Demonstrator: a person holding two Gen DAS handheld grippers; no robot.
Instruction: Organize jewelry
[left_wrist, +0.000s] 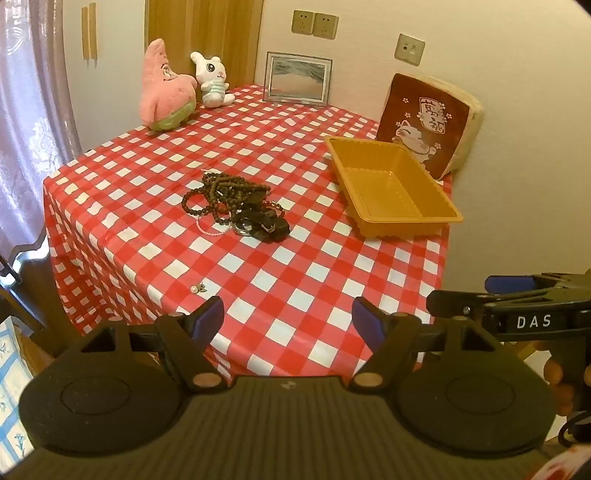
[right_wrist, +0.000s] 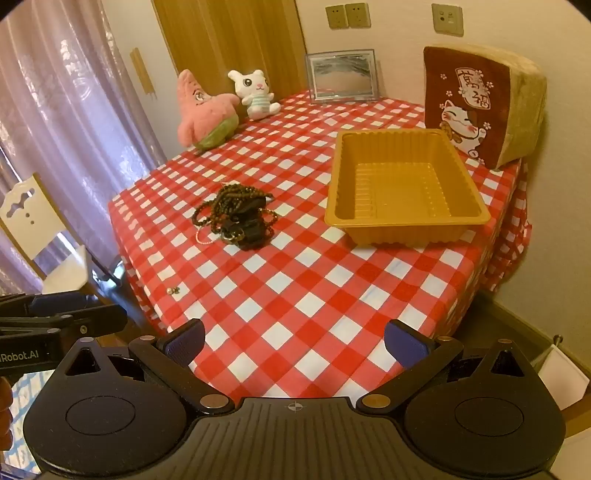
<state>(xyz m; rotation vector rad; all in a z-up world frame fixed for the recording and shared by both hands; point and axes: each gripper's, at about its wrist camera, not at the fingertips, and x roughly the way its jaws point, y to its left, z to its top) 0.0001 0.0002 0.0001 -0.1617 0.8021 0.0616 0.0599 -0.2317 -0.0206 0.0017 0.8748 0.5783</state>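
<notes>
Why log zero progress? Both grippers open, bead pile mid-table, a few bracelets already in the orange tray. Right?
Wrong on the tray. The orange tray is empty, as the right wrist view shows; all the jewelry lies in the pile on the tablecloth. Left gripper and right gripper are both open.

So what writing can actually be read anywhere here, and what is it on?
"DAS": white letters on the right tongs, seen from the left camera.
"Robot.AI": on the left tongs, seen from the right camera; its start is cut off.
Cushion: large characters on a sign above the cat, which I cannot read reliably.
Nothing else is readable.
</notes>
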